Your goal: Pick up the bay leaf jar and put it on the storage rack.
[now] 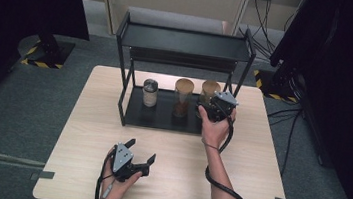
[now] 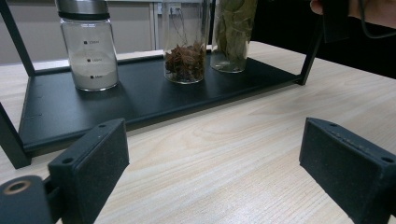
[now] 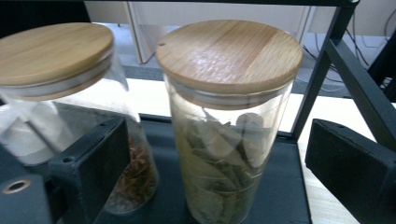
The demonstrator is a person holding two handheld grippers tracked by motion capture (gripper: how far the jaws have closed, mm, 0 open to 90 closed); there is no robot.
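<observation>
Three glass jars stand on the lower shelf of a black rack (image 1: 162, 115). The right jar (image 3: 229, 126) has a wooden lid and holds dried leaves (image 2: 232, 28). The middle jar (image 1: 183, 96) also has a wooden lid and holds brown spice (image 2: 185, 60). The left jar (image 1: 150, 92) has a metal cap and white powder (image 2: 93, 70). My right gripper (image 3: 215, 168) is open, its jaws standing either side of the leaf jar without touching it. My left gripper (image 1: 140, 153) rests open near the table's front edge, nothing between its jaws (image 2: 215, 172).
The rack's upper shelf (image 1: 183, 42) overhangs the jars, and its black posts (image 3: 327, 70) stand close to the right jaw. The wooden table (image 1: 258, 159) lies bare in front of the rack. Dark curtains and cables surround the table.
</observation>
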